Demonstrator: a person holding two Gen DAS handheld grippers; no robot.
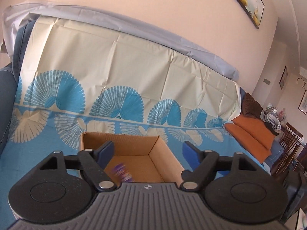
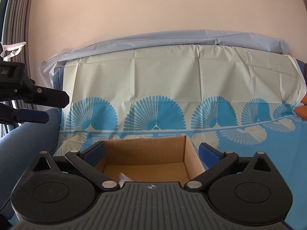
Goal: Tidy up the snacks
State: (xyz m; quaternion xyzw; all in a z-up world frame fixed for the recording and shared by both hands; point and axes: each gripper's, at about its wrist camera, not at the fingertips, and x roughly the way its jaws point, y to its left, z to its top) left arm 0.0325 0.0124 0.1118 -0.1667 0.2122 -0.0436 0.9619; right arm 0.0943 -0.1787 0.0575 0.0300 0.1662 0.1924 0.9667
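A plain peach-coloured wall (image 1: 153, 9) runs behind a dark blue sofa (image 1: 5, 103). The sofa is draped with a creased cream and turquoise cloth (image 1: 119, 61) printed with fan shapes, and a pale grey sheet (image 1: 107, 17) lies along the top of its backrest. A framed picture (image 1: 247, 3) with yellow fruit hangs high on the wall in the left wrist view. Further along sit orange cushions (image 1: 251, 132) under a brown throw (image 1: 251, 103), then dark wooden chairs (image 1: 289, 145) and smaller frames (image 1: 283, 77) on the far wall. In the right wrist view grey curtains (image 2: 17, 19) hang at the left edge. Soft daylight fills the room
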